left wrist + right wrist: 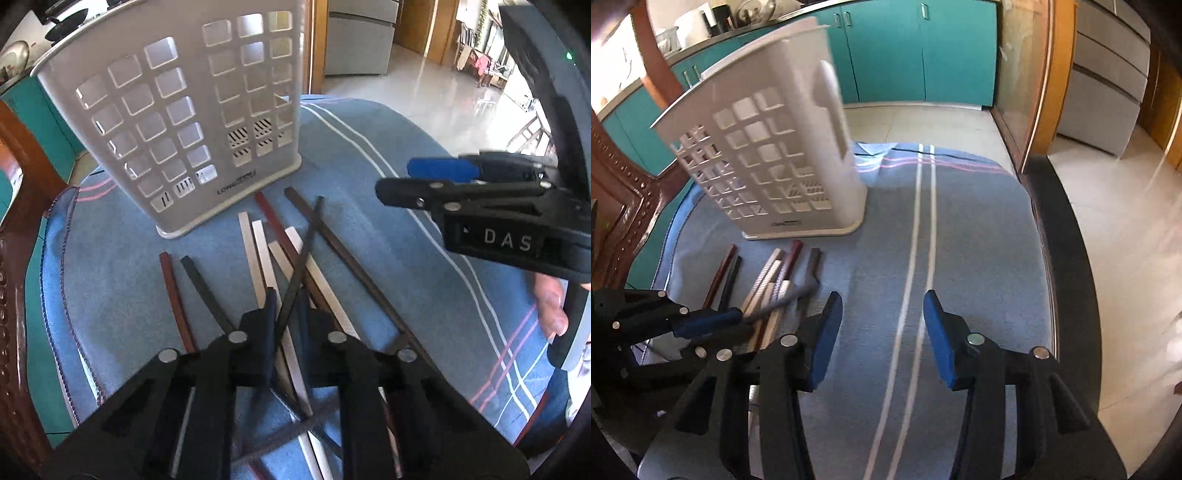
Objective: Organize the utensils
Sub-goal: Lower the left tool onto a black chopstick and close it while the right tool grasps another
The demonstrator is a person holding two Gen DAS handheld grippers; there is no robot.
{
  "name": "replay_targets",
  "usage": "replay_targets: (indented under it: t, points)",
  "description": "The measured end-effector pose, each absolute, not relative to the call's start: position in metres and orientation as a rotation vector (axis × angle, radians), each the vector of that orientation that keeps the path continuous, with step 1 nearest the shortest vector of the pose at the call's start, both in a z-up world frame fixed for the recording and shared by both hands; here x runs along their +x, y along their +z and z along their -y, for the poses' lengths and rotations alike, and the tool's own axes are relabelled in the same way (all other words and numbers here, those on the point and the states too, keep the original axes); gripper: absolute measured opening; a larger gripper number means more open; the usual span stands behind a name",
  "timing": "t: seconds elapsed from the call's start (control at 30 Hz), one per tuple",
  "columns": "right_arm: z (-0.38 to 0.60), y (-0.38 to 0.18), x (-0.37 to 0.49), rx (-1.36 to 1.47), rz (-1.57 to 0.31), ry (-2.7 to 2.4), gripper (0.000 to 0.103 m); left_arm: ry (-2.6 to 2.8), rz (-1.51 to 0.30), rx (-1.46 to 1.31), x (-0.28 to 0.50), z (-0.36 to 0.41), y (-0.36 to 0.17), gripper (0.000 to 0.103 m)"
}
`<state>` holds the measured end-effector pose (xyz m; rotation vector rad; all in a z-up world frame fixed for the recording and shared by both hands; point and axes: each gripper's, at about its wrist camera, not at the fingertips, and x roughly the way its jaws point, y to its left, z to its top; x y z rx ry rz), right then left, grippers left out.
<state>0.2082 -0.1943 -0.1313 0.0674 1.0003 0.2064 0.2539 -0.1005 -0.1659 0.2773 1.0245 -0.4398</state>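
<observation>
The left gripper (287,295) pinched a black chopstick (295,266) from the pile just ahead; beyond stood the holder (177,122). The right gripper (882,306) hung spread, empty, beside them.

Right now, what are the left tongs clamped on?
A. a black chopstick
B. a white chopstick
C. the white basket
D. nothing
A: the left tongs are shut on a black chopstick that rises tilted out of the pile, while the white basket stands apart behind.

Teal cabinets (886,51) line a counter; glossy pale floor tiles (1126,221) reflect daylight.
</observation>
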Motion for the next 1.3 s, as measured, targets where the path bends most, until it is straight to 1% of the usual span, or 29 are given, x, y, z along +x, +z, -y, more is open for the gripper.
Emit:
replay_targets:
  t: [0.03, 0.13, 0.3, 0.4, 0.47, 0.5, 0.53, 0.57, 0.6, 0.67, 0.8, 0.9, 1.03, 1.2, 1.3]
  points:
    - [0.196, -0.133, 0.209, 0.077, -1.005, 0.207, 0.047, -0.436, -1.024, 0.264, 0.254, 0.099, -0.165, 0.007]
    - [0.195, -0.134, 0.209, 0.092, -1.011, 0.228, 0.047, -0.424, -1.007, 0.215, 0.253, 0.083, -0.155, 0.007]
    - [0.165, -0.133, 0.212, 0.022, -1.021, 0.287, 0.047, -0.401, -0.995, 0.109, 0.251, 0.049, -0.139, 0.007]
    - [0.143, -0.136, 0.218, -0.005, -1.072, 0.322, 0.047, -0.372, -0.994, 0.069, 0.251, 0.032, -0.134, 0.007]
    - [0.129, -0.144, 0.225, -0.074, -1.114, 0.275, 0.046, -0.354, -0.999, 0.049, 0.248, 0.024, -0.134, 0.007]
    - [0.124, -0.145, 0.226, -0.115, -1.101, 0.25, 0.04, -0.34, -1.007, 0.038, 0.249, 0.02, -0.134, 0.007]
    - [0.119, -0.145, 0.227, -0.153, -1.1, 0.229, 0.038, -0.331, -1.016, 0.033, 0.254, 0.015, -0.136, 0.007]
    - [0.116, -0.144, 0.229, -0.163, -1.105, 0.223, 0.031, -0.32, -1.027, 0.032, 0.254, 0.012, -0.138, 0.007]
    - [0.115, -0.144, 0.231, -0.153, -1.111, 0.226, 0.021, -0.307, -1.035, 0.035, 0.254, 0.01, -0.14, 0.007]
    - [0.115, -0.143, 0.236, -0.15, -1.115, 0.215, 0.01, -0.275, -1.057, 0.051, 0.257, 0.008, -0.149, 0.007]
    - [0.119, -0.142, 0.239, -0.129, -1.104, 0.229, 0.007, -0.244, -1.074, 0.056, 0.263, 0.006, -0.158, 0.007]
    - [0.128, -0.142, 0.236, -0.09, -1.08, 0.249, 0.006, -0.228, -1.072, 0.044, 0.262, -0.001, -0.155, 0.007]
    - [0.155, -0.112, 0.237, -0.016, -0.993, 0.263, 0.006, -0.239, -0.996, 0.023, 0.254, -0.011, -0.133, 0.007]
    - [0.19, -0.054, 0.221, 0.071, -0.832, 0.303, 0.007, -0.281, -0.841, -0.006, 0.232, -0.024, -0.077, 0.007]
    - [0.206, -0.022, 0.206, 0.114, -0.741, 0.331, 0.007, -0.292, -0.714, -0.012, 0.215, -0.029, -0.038, 0.007]
